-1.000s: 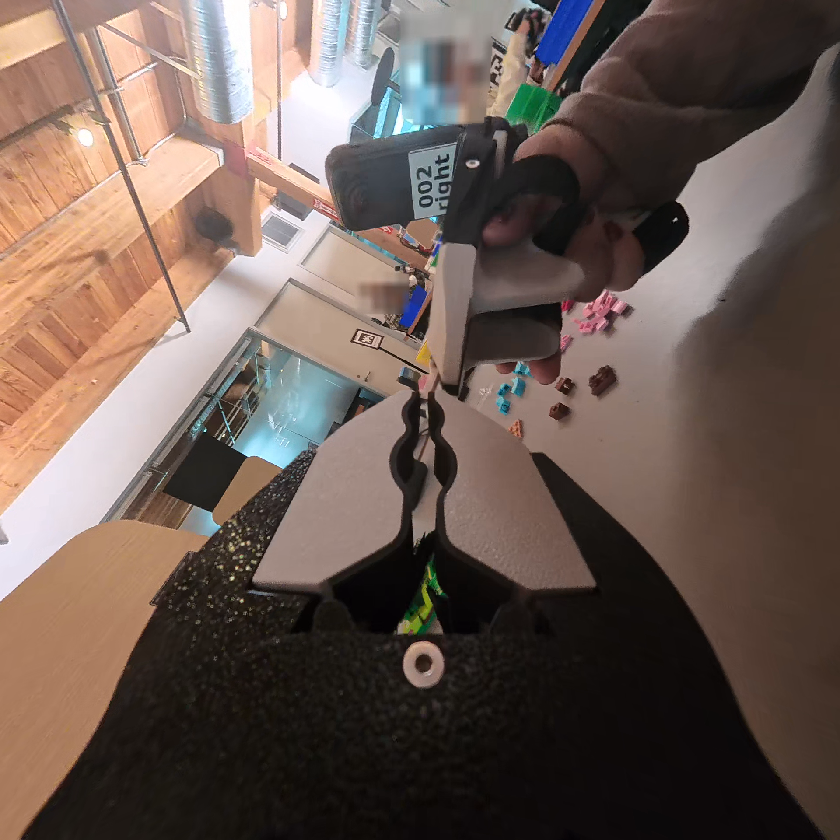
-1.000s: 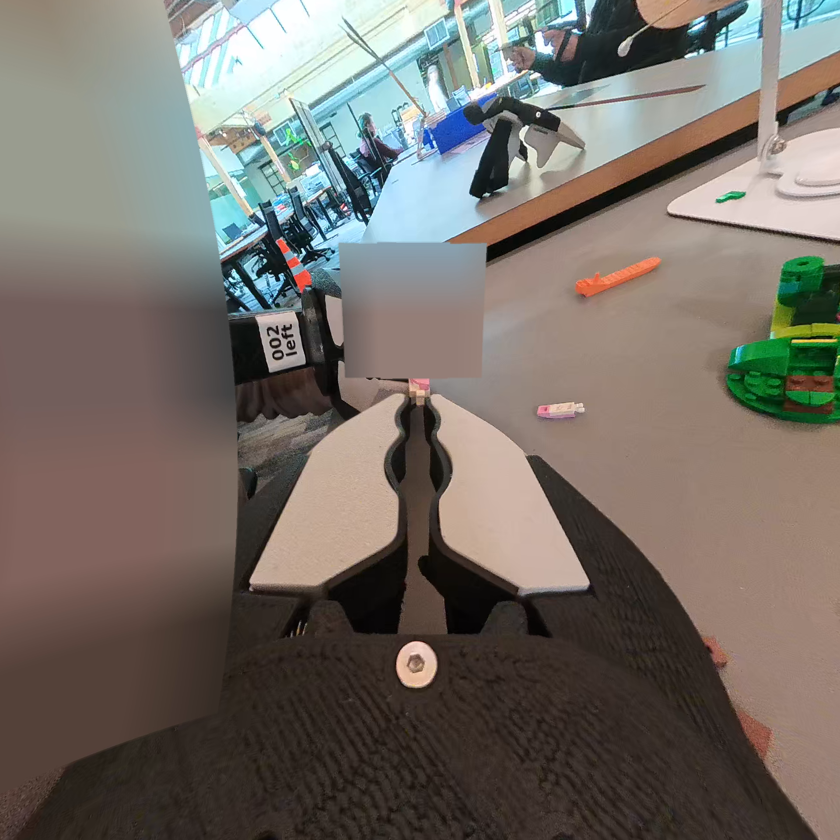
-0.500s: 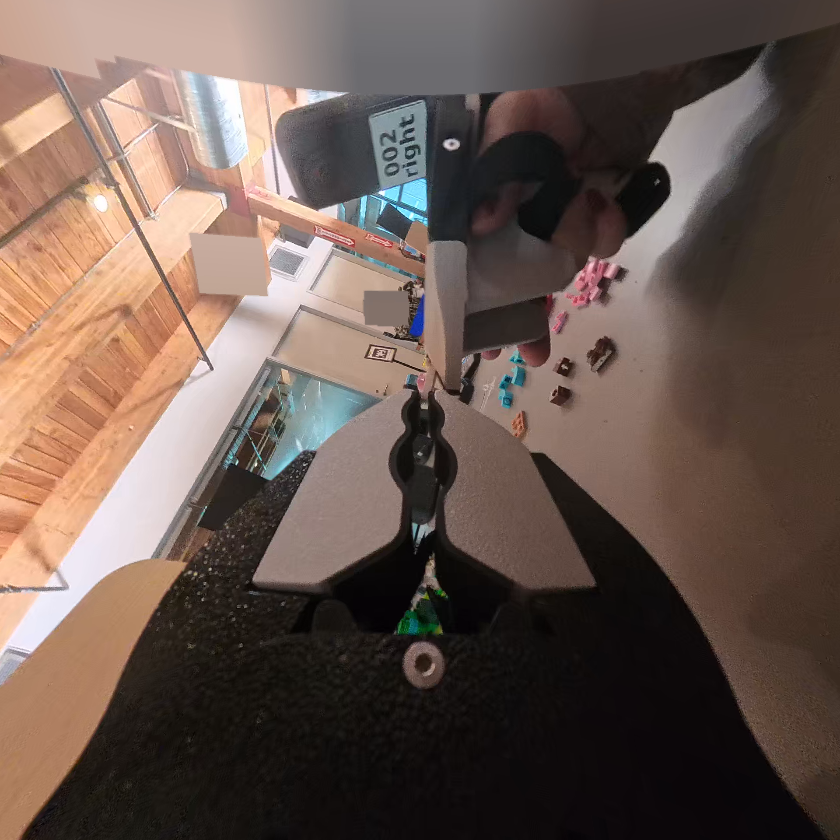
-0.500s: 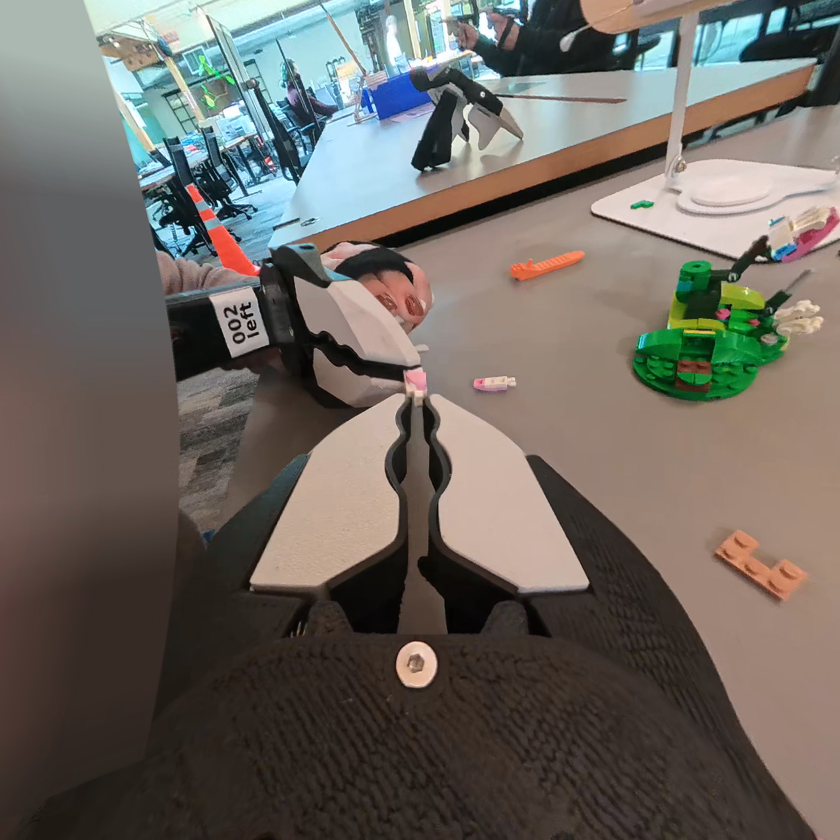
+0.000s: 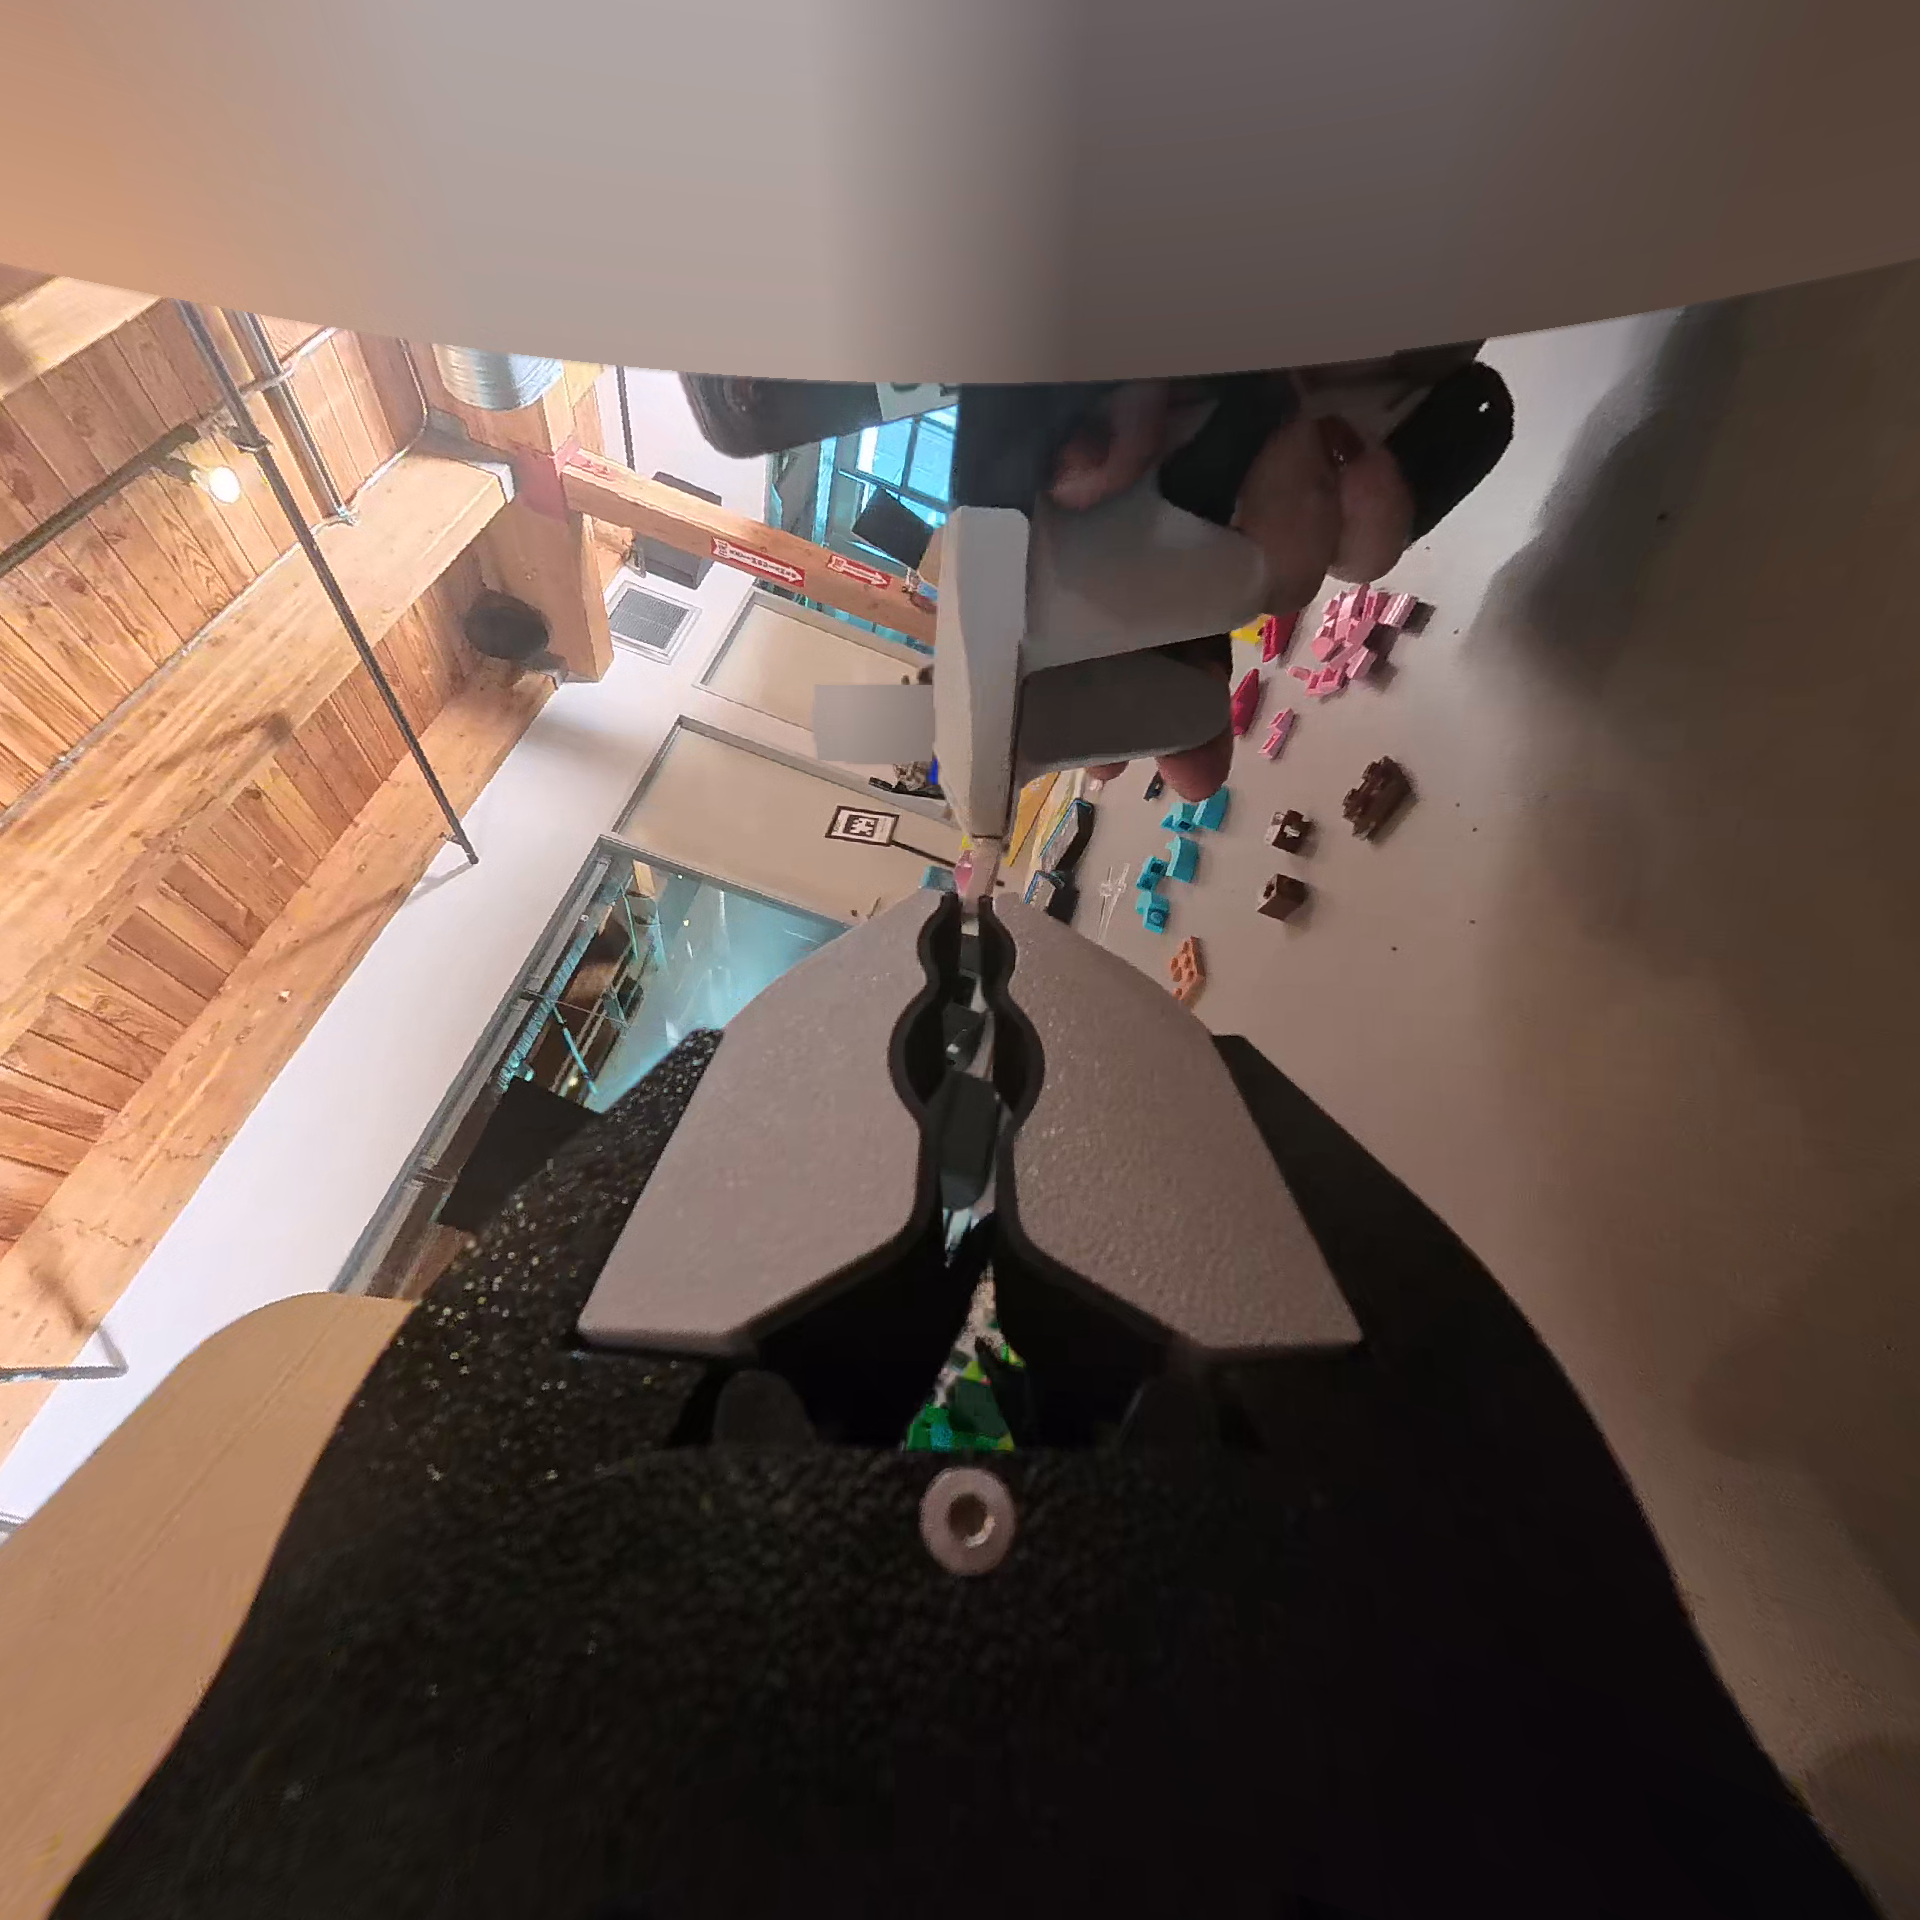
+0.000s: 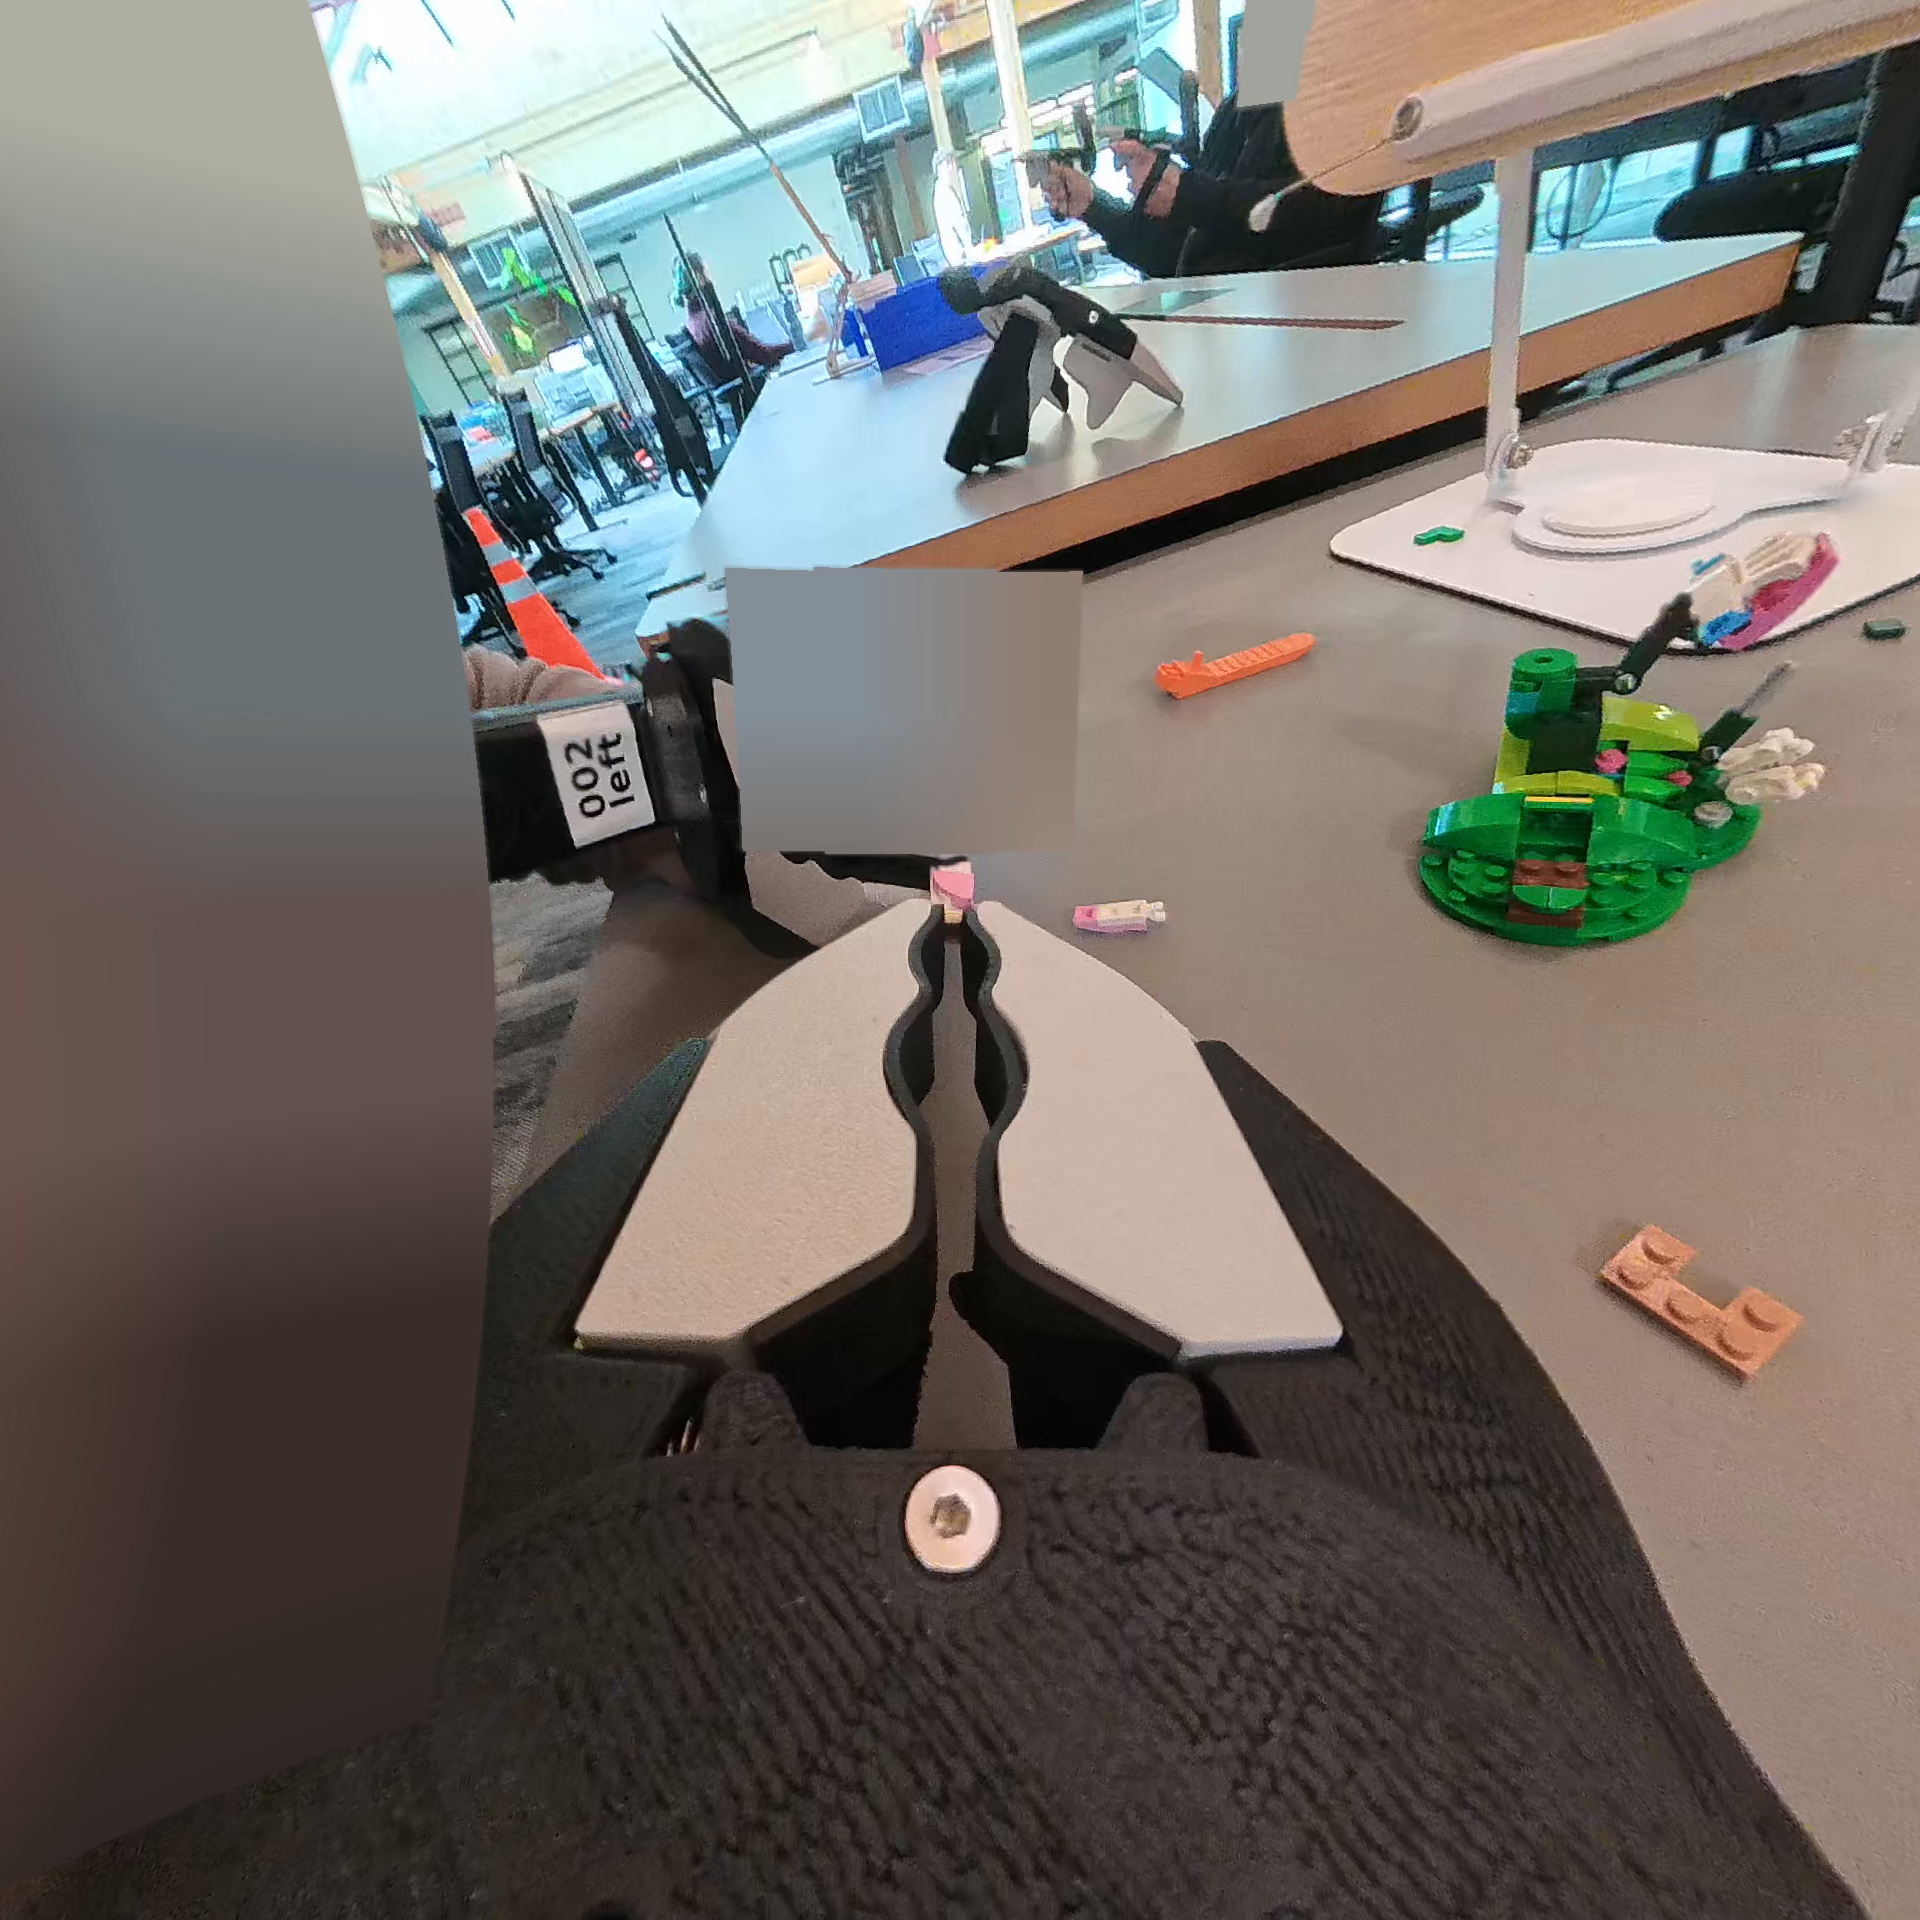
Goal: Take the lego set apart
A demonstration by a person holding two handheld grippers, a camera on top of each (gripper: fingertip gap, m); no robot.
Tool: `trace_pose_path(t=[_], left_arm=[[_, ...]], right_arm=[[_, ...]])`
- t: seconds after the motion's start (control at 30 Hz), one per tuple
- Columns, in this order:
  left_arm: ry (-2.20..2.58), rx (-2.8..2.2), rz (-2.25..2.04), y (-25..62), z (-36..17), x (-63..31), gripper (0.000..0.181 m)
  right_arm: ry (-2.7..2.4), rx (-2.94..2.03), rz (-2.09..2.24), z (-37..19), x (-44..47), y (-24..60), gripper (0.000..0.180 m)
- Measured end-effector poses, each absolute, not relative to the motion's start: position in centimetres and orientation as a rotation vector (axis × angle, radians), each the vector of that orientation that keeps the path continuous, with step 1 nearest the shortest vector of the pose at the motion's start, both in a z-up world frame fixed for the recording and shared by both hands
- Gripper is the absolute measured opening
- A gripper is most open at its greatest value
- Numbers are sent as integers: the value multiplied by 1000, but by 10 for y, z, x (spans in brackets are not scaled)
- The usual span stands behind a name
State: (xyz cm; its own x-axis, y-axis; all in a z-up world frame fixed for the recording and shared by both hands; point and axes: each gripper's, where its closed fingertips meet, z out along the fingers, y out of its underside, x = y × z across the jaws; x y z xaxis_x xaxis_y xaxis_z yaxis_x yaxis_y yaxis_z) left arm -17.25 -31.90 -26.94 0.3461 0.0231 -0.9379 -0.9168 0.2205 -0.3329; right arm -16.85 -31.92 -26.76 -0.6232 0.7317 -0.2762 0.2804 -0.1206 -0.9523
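Note:
A small pink piece (image 6: 952, 886) with a tan bit under it is held in the air between the two gripper tips. My right gripper (image 6: 954, 912) is shut on it. My left gripper (image 5: 971, 906) is shut on the same piece (image 5: 977, 869) from the other end. The two meet tip to tip, at an angle. In the right wrist view the left gripper (image 6: 665, 790) is partly hidden by a mosaic patch. The green lego set (image 6: 1579, 831) stands on the grey table (image 6: 1351, 1039) to the right, away from both grippers.
Loose on the table are a pink-and-white piece (image 6: 1117, 914), a tan plate (image 6: 1704, 1309) and an orange separator tool (image 6: 1236, 662). Pink (image 5: 1351, 644), blue (image 5: 1184, 831) and brown (image 5: 1377, 795) bricks lie in groups. A white stand base (image 6: 1621, 530) sits at the back right. Only a small space, under 4 cm, lies between the two pairs of fingers. Left tips and right tips are each some 20 centimeters from the green lego set (image 6: 1579, 831).
Both grippers stay shut tip to tip on the pink piece. The pair has turned, so the green set and the loose bricks have come further into view.

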Motion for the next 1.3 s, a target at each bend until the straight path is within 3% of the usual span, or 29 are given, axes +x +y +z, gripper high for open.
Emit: trace_pose_path(t=[0.03, 0.33, 0.6, 0.7, 0.9, 1.3], left_arm=[[998, -1164, 807, -319, -270, -172, 2], [802, -1531, 294, -312, -287, -175, 15], [939, -1694, 251, -314, -315, -168, 14], [966, -1725, 244, -317, -320, -167, 18], [1036, -1702, 375, -317, -321, -169, 7], [954, -1417, 754, -311, -284, -181, 6]], right_arm=[[-1820, -1107, 1773, -268, -168, -319, 1], [-1950, -657, 949, -297, -173, -312, 1], [-2006, -426, 699, -313, -171, -321, 1], [-2005, -402, 686, -313, -170, -322, 1], [-2003, -410, 668, -314, -172, -325, 1], [-1767, -1026, 1315, -281, -183, -317, 1]])
